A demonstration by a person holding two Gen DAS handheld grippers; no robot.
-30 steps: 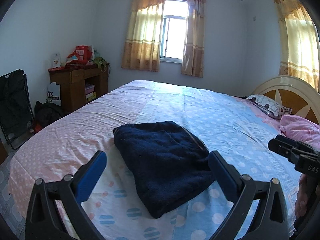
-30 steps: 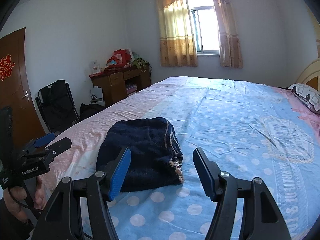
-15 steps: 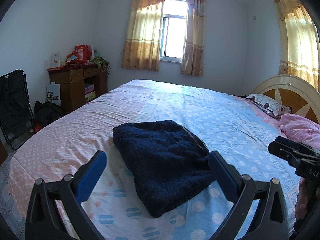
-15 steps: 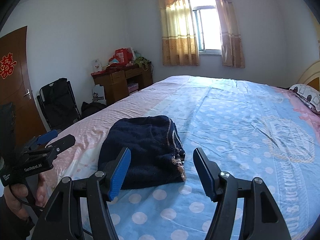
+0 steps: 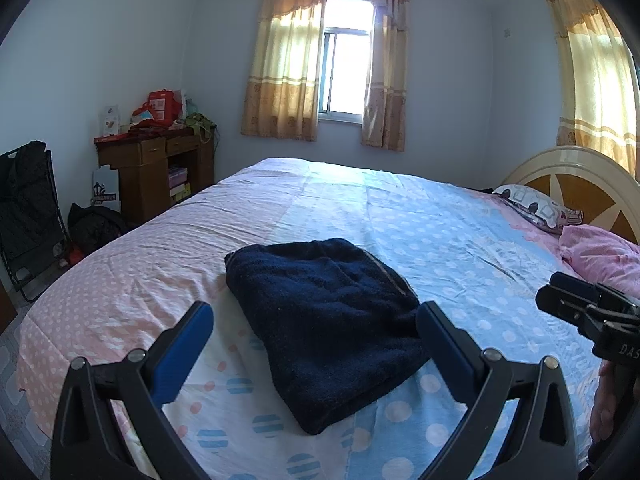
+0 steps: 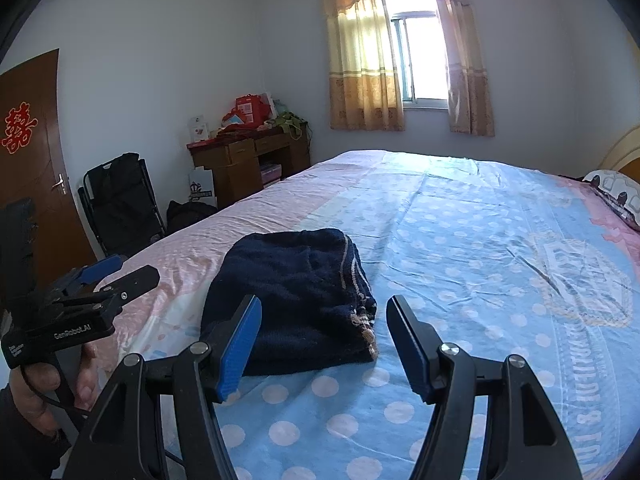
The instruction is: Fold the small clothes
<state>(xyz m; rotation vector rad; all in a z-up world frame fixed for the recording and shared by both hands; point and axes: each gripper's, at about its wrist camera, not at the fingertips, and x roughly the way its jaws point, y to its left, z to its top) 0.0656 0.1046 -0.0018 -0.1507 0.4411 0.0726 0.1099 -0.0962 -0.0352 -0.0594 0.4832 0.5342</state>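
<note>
- The dark navy garment (image 5: pixel 328 320) lay already folded into a compact, thick rectangle on the bed (image 5: pixel 460 240), near its front edge where the pink dotted part of the sheet met the blue.
- The left tool (image 5: pixel 314 330) hung above the near end of the garment with its blue pads spread wide and nothing between them, not touching the cloth.
- The right tool (image 6: pixel 324 338) was likewise open and empty, poised just off the garment's near right corner, where a frayed, pale-trimmed edge (image 6: pixel 362 320) stuck out.
- The folding looked nearly or fully done. If one more fold or a tidy was due, it would be best to pinch all layers at a corner together, lift low and lay the cloth over slowly, so the thick bundle did not slide apart.
- The loose trimmed corner might be tucked under for a neat finish.
- Around: a pink cloth (image 5: pixel 600 252) and a patterned pillow (image 5: pixel 536 208) lay by the headboard, well apart from the garment; a cluttered wooden desk (image 5: pixel 156 168) and a folding chair (image 6: pixel 120 204) stood off the bed.
- Nothing lay between the tools and the garment; the bed beside it was bare sheet.
</note>
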